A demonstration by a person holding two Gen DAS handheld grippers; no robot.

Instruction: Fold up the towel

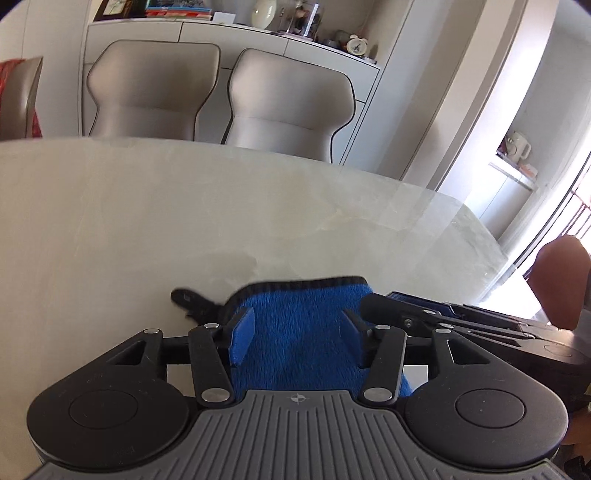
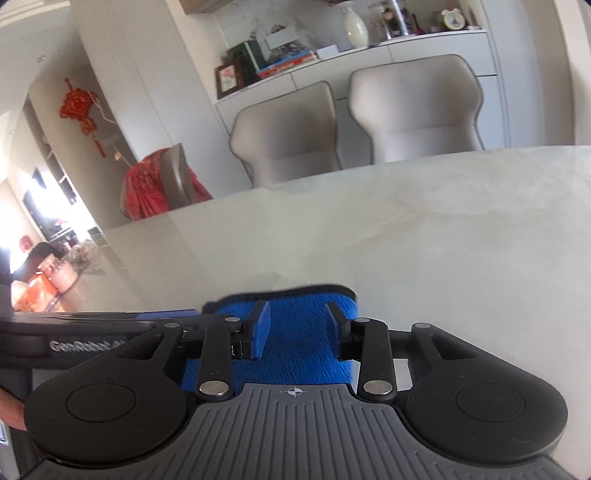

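Blue towel (image 1: 295, 332) lies bunched on the marble table (image 1: 147, 221), near its front edge, between the parted, non-gripping jaws of left gripper (image 1: 299, 332) and right gripper (image 2: 297, 325); likely regrasp step, next pinch corners.

A home dining room is shown. A long pale marble-look table (image 1: 184, 206) is seen, with two padded beige chairs (image 1: 153, 92) drawn up at its far side and a third chair (image 2: 177, 177) at one end, draped with red cloth. Behind the chairs a white built-in sideboard (image 1: 325, 55) is set against the wall, and household things are kept on its top: stacked books (image 2: 288, 59), a framed picture (image 2: 227, 79), a pale vase (image 2: 356, 27) and an alarm clock (image 1: 356, 45). A red knot ornament (image 2: 79, 110) is hung on a wall panel, and bright daylight is let in at a window (image 1: 569, 206).
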